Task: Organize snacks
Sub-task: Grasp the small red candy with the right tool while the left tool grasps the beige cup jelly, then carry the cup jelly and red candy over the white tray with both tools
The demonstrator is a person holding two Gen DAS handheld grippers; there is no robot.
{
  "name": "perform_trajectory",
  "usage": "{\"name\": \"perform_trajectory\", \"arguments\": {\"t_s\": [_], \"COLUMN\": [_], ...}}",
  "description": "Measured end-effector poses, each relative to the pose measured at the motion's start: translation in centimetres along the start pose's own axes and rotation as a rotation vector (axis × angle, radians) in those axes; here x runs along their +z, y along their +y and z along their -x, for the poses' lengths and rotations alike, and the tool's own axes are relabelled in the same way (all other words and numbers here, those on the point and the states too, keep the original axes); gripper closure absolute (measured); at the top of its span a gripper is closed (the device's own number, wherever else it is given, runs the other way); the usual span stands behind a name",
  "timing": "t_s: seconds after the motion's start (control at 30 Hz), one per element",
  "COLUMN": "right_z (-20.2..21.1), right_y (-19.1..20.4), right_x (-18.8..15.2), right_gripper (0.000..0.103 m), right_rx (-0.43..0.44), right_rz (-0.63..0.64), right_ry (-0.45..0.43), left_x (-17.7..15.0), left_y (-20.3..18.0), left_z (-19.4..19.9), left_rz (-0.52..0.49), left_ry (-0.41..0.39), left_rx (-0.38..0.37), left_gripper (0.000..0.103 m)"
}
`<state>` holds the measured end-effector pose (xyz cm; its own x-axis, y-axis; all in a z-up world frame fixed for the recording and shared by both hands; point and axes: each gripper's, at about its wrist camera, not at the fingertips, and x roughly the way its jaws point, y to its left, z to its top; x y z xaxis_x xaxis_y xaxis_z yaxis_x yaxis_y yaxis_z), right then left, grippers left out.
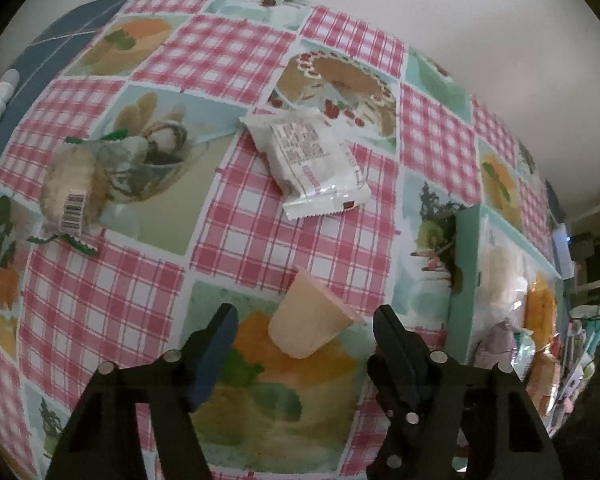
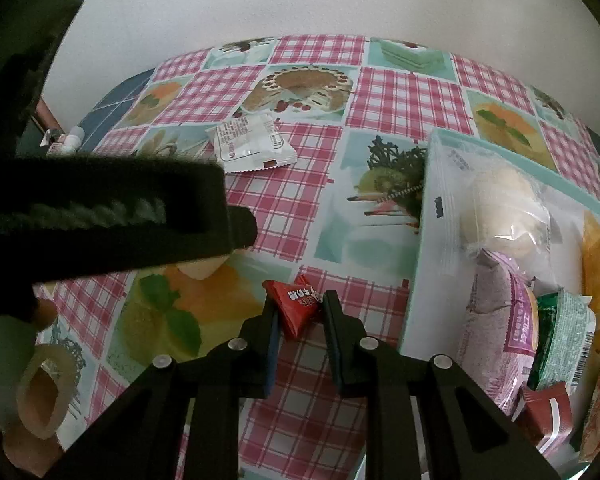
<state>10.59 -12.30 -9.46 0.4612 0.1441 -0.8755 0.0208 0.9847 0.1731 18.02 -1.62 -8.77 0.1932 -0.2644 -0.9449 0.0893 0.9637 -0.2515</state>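
The right gripper (image 2: 300,312) is pinching a small red snack packet (image 2: 296,304) between its fingertips low in the centre of the right wrist view, with both pads pressing its sides; the packet is sitting just left of the mint-green box (image 2: 420,232) that fills the right side of that frame, probably because that box is where the snacks are being collected. It is already holding a clear bag with a pale bun (image 2: 500,200), a purple packet (image 2: 500,340), a green packet (image 2: 560,340) and some orange-wrapped items. The red packet is lying with its long axis tilting from upper left to lower right, one pointed corner aiming up toward the frame's centre. In the left wrist view, the left gripper (image 1: 304,320) is hovering with its fingers spread wide and gripping nothing, straddling a pale peach jelly cup (image 1: 312,320) at lower centre, apparently lining up to take it. The cup is lying on its side, its long axis slanting from lower left to upper right, its wide rim facing upper right toward the box (image 1: 464,280). Farther up the checked tablecloth (image 1: 260,240), a white wrapped snack (image 1: 312,160) is lying diagonally, and a clear biscuit bag with green edging (image 1: 88,184) is waiting at the left.
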Motion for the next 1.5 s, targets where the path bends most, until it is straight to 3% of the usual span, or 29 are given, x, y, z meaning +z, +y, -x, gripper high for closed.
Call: {"name": "perform_trajectory", "arguments": {"t_s": [0.1, 0.77, 1.1, 1.5], "right_z": [0.0, 0.4, 3.9, 9.5], "right_y": [0.0, -0.2, -0.5, -3.5], "right_x": [0.0, 0.1, 1.3, 2.3], "right_gripper": [0.081, 0.082, 0.082, 0.082], "right_rx": [0.000, 0.018, 0.037, -0.039], "right_rz": [-0.002, -0.016, -0.042, -0.115], "right_ry": [0.000, 0.005, -0.076, -0.189], "left_x": [0.1, 0.7, 0.5, -0.6], "left_y": [0.1, 0.2, -0.3, -3.6], "left_z": [0.1, 2.1, 6.9, 12.4], "left_rz": [0.010, 0.007, 0.007, -0.063], "left_ry": [-0.005, -0.056, -0.175, -0.312], "left_rx": [-0.019, 0.026, 0.049, 0.078], "left_gripper": [0.051, 0.051, 0.051, 0.051]}}
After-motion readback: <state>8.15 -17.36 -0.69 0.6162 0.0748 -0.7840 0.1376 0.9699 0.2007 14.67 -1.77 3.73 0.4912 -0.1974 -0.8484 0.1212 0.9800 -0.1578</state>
